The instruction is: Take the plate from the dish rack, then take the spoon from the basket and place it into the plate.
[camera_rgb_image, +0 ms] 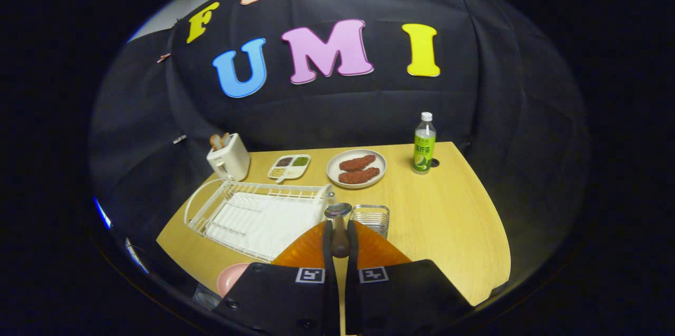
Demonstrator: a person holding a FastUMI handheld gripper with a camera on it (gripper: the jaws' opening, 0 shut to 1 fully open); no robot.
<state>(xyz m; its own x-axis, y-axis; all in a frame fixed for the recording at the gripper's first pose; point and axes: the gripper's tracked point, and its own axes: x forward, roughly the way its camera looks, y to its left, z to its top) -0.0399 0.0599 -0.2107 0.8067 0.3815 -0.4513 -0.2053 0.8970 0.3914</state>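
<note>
My tongs [340,241] hold the spoon [339,220] by its handle, above the counter [448,220], beside the wire basket [370,218] and dish rack [253,212].

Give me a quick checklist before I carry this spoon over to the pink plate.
1. Grip: gripper jaws closed on the spoon handle, ok.
2. Spoon out of the wire basket: bowl looks raised beside it, ok.
3. Plate out of the dish rack: pink plate lies on the table near the fingers, ok.
4. Plate free to receive the spoon: mostly hidden behind the gripper, cannot tell.
5. Path from spoon to plate: passes the rack's near corner, clearance cannot tell.
</note>
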